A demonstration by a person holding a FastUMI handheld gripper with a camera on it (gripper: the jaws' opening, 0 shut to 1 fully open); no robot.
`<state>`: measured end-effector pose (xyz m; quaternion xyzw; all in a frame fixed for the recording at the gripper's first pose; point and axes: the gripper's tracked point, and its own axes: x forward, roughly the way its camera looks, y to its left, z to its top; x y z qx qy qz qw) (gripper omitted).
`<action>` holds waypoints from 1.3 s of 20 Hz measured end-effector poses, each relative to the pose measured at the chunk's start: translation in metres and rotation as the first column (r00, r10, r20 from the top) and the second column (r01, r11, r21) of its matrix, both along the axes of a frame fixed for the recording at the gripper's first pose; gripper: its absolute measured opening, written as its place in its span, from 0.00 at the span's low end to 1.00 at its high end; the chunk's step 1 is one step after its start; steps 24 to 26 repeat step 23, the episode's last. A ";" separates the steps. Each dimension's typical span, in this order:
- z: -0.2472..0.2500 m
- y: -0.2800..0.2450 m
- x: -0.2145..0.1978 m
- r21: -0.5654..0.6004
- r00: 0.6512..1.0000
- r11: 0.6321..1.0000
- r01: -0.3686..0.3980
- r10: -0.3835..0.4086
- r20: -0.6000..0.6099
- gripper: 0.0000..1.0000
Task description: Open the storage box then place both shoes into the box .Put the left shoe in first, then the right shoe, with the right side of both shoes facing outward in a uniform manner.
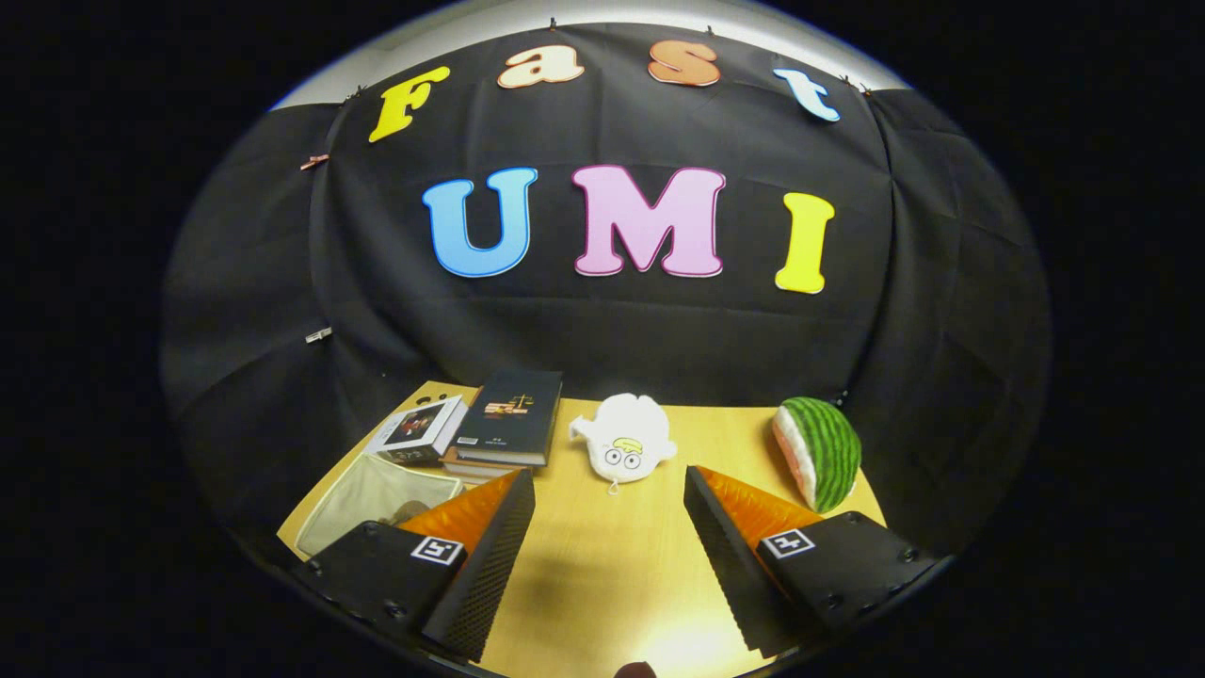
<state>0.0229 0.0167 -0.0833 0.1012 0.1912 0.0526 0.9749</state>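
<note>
My gripper (pixel 610 490) is open above the wooden table (pixel 602 565), its two fingers spread wide with only bare tabletop between them. To the left of the left finger (pixel 490 537) lies a pale fabric storage box (pixel 377 504), its top open toward me; something brownish shows inside it, partly hidden by the finger. I cannot tell if that is a shoe.
A stack of books (pixel 508 419) and a small white box (pixel 419 431) lie at the back left. A white plush toy (pixel 624 447) sits just beyond the fingers, and a watermelon-slice plush (pixel 821 452) stands at the right. Black cloth walls the table's far side.
</note>
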 end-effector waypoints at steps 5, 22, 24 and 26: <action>0.014 -0.051 -0.003 -0.013 0.997 1.000 0.018 -0.017 0.072 0.98; 0.025 -0.125 -0.015 0.029 0.988 0.999 0.033 -0.037 0.152 0.98; 0.025 -0.125 -0.015 0.030 0.988 0.999 0.033 -0.037 0.153 0.98; 0.025 -0.125 -0.015 0.030 0.988 0.999 0.033 -0.037 0.153 0.98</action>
